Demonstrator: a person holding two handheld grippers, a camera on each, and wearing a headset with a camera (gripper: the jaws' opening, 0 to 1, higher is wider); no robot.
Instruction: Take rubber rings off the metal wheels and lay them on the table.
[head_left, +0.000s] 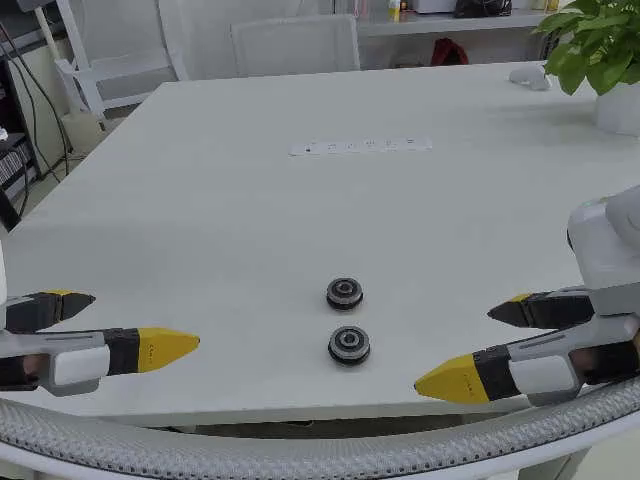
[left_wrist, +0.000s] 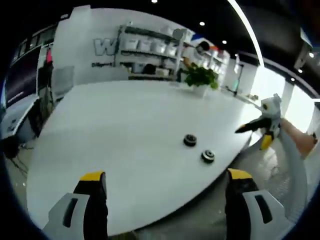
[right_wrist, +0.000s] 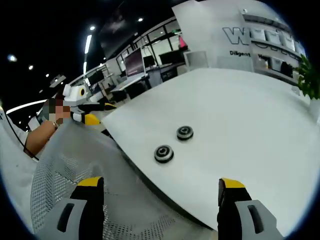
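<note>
overhead plus opposed sides, wheels (head_left: 349, 346) shared

Two small metal wheels lie on the white tabletop (head_left: 250, 220), close to its front edge and about mid-width.

- The far wheel (head_left: 344, 293) lies flat with its bore facing up. It has a grey metal hub at the centre, and the far ring (head_left: 331, 294), black rubber, is seated around the rim.
- The near wheel (head_left: 349, 345) has the same build and the same flat pose. The near ring (head_left: 334, 347) is also seated on its rim.

The wheels sit one behind the other, close but not touching, with a strip of bare tabletop between them. Hub detail is too small to resolve.
</note>
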